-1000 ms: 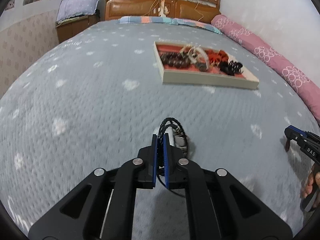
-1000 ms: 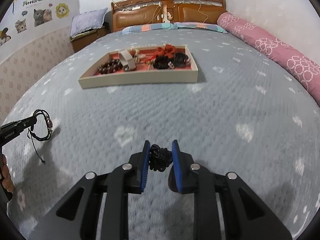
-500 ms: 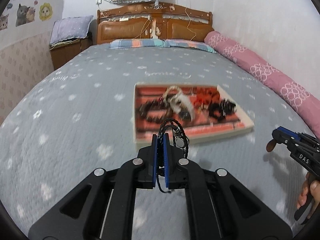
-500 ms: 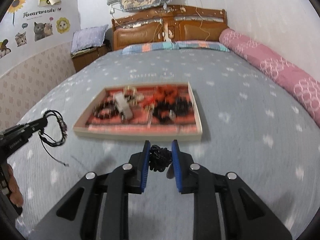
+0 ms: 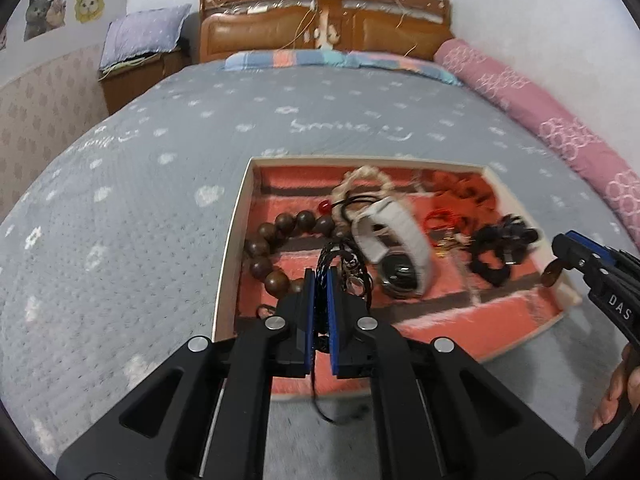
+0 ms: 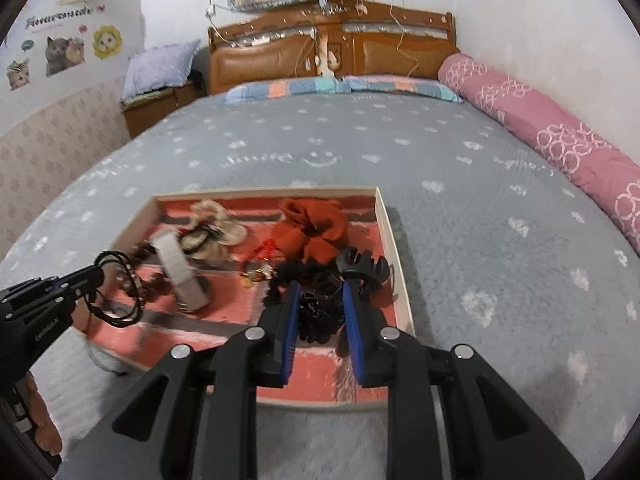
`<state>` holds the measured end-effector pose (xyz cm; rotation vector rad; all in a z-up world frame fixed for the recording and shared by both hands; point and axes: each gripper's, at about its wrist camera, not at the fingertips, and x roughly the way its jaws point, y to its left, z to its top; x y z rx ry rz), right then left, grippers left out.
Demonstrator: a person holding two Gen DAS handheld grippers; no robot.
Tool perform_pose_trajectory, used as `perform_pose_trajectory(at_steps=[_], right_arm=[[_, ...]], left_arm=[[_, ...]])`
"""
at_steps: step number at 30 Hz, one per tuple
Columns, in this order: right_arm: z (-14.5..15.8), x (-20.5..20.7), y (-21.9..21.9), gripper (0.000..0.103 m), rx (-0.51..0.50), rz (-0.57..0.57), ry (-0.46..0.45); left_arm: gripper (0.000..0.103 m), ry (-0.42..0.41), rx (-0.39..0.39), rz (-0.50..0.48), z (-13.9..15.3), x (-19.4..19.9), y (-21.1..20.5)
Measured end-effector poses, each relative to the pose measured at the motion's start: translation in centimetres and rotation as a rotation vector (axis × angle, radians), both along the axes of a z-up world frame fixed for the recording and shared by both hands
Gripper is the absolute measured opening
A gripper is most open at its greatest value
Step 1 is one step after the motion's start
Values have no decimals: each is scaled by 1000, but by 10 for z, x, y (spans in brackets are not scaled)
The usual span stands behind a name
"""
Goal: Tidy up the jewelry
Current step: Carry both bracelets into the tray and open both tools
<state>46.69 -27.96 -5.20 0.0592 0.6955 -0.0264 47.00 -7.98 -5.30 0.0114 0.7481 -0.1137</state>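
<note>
Both tongs hang over the tray (image 5: 234, 240) on the bed (image 5: 120, 200), each carrying a piece. The left tongs (image 5: 319, 292) are clenched on a black cord bracelet (image 5: 340, 256), its loop and small metal charm standing up past the tips above the wooden beads (image 5: 272, 236) and beside the watch (image 5: 396, 240); a loose tail of cord dangles below the jaws toward the near rim. The right tongs (image 6: 320, 308) are clamped on a black scrunchie (image 6: 316, 312), over the tray's right end, just short of the black claw clip (image 6: 360, 268) and the orange scrunchie (image 6: 316, 224). The likely step is dropping both pieces in. The risks, as I judge them: the trailing cord could drape over the near rim and leave the bracelet half out, or snag on the beads or watch strap and drag them when the left tongs pull away. The scrunchie is soft and may cling to a pad after release, or land on the claw clip and add to the tangle. The 2 tongs are near each other, so a careless sweep could make them collide.
</note>
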Motion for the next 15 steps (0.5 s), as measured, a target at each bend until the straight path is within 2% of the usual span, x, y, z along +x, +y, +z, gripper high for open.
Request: perform_pose_trajectory(at_steps=[5,11,13,15], right_arm=[[-19,18,3,22,-15,3,33],[-34,33,-7,22,77,-21,61],[-38,34,-8,23,84,-30,62],[-38,33,-7,25,84,-24,61]], left_arm=[[5,20,34,23,-19,23,6],[9,25,13,24,-29,34,12],[20,21,16,19,-29,34,11],[46,-6,30,20,-26,30,9]])
